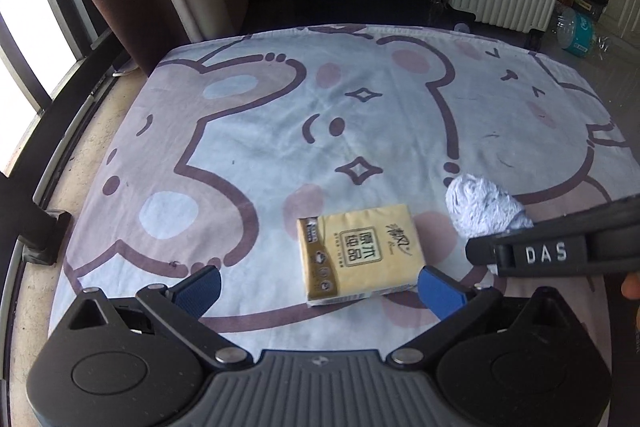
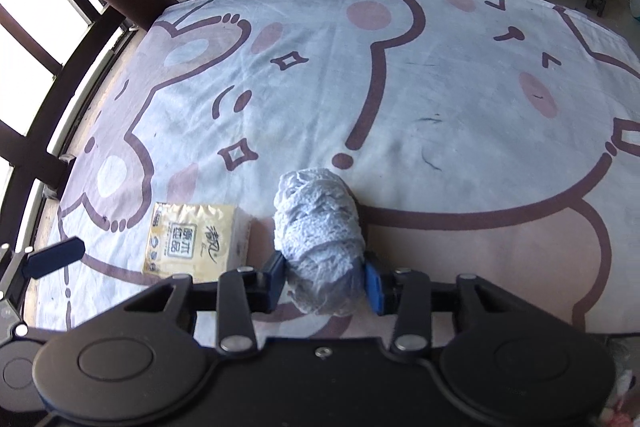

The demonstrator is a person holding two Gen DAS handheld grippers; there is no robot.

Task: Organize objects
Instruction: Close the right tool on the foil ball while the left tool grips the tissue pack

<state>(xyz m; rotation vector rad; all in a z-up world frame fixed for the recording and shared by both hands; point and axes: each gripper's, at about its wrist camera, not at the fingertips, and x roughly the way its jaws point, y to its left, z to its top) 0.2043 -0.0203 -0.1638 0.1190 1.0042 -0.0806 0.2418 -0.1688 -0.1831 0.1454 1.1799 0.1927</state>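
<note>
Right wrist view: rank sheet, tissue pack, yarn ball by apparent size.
1. sheet, by far the largest.
2. and 3. yarn ball and tissue pack look about alike; the ball sits nearer the camera, so no ranking.
</note>
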